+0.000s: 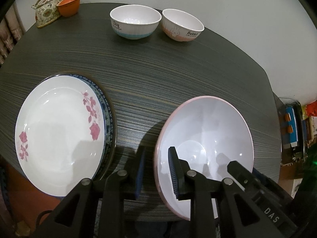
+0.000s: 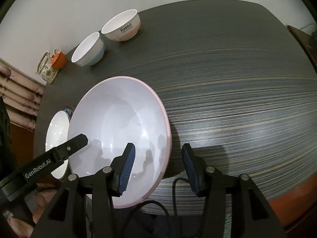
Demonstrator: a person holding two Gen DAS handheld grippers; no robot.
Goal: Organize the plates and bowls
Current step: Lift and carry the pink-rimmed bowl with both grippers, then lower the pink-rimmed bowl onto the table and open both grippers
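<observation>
- Left gripper point(image 1: 156, 152): jaws narrowly apart, astride the pink bowl's point(image 1: 208, 129) left rim, lower centre.
- Right gripper point(image 2: 158, 145): jaws wider apart, astride its right rim.

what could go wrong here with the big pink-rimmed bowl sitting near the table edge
1. The large white pink-rimmed bowl overhangs the near edge of the dark striped table; a nudge could tip it off.
2. The right gripper straddles its rim with pads apart, so only the left gripper may be steadying it.
</observation>
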